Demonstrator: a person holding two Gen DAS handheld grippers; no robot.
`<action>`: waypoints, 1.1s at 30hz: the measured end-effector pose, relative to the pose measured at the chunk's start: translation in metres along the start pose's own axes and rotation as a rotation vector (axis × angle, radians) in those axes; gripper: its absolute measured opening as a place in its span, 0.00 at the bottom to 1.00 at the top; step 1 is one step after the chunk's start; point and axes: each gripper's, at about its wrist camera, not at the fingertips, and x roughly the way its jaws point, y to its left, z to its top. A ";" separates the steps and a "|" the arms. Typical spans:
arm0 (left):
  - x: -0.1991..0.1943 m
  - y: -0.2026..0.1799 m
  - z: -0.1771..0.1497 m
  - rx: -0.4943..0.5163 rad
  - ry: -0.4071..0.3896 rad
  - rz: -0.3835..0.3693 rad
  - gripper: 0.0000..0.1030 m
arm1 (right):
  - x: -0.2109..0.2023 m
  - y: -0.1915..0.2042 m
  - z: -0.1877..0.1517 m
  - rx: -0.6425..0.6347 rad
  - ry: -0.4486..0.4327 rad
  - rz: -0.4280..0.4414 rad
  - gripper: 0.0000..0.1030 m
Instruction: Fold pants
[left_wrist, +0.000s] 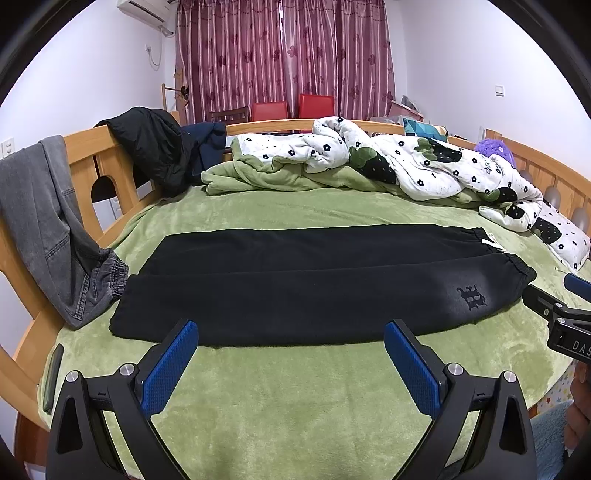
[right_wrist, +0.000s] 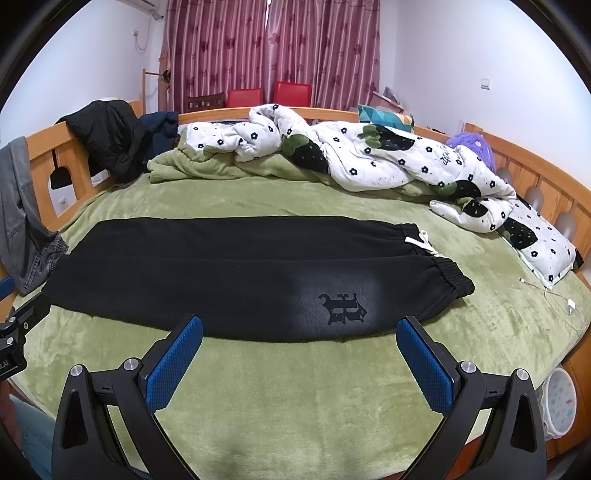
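Both the left gripper (left_wrist: 291, 334) and the right gripper (right_wrist: 300, 330) hover spread wide and empty just short of the black pants (left_wrist: 303, 288), which lie flat across the green blanket (left_wrist: 295, 398), legs stacked, waistband (right_wrist: 448, 275) to the right. A clean fold likely means pinching cuff and waistband ends evenly, clear of the heaped quilt (left_wrist: 424, 162) beyond.

I can't read the white lettering on the right gripper (left_wrist: 574, 286); the left view's edge cuts it after "DAS". Left gripper (right_wrist: 14, 295) is clipped at the right view's edge, its fingertips out of frame. Script on the floral quilt (right_wrist: 369, 158) is too small to read. Grey jeans (left_wrist: 48, 229) run past the edge.
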 end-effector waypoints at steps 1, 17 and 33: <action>0.000 0.000 0.000 0.000 0.000 0.000 0.98 | 0.000 0.000 -0.001 0.001 0.000 0.000 1.00; 0.000 0.000 0.000 -0.007 0.002 -0.002 0.98 | 0.001 0.000 0.000 -0.001 0.004 0.003 1.00; -0.001 -0.003 0.001 -0.022 0.001 -0.010 0.98 | 0.005 -0.009 -0.003 -0.010 -0.019 0.013 1.00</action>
